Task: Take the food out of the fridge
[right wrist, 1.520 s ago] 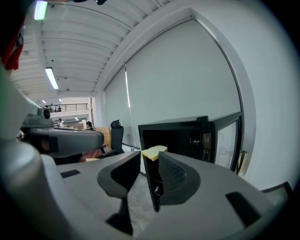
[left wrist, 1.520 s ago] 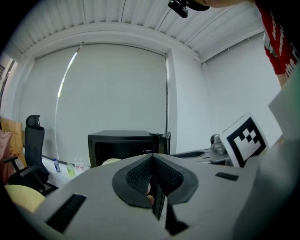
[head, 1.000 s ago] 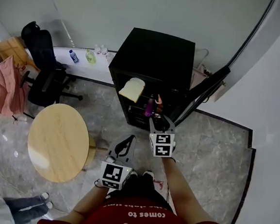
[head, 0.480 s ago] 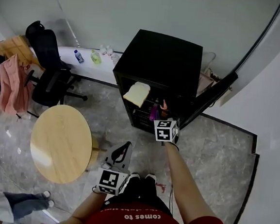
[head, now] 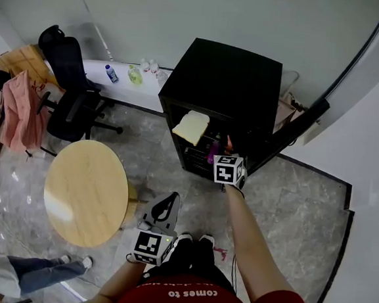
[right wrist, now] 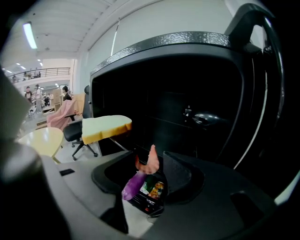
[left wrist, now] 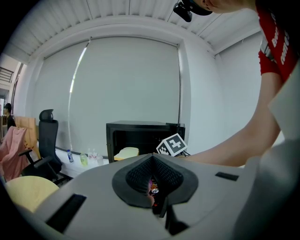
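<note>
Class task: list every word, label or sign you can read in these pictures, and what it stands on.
"Everything comes to": upside down on the person's red shirt.
Bottles on the white ledge: labels too small to read.
Packets in the fridge: print too blurred.

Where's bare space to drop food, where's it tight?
Bare: round wooden table beside black office chair; black fridge's top shelf right of yellow bread slice looks free. Crowded: lower shelf, pink shrimp, purple item, can.
</note>
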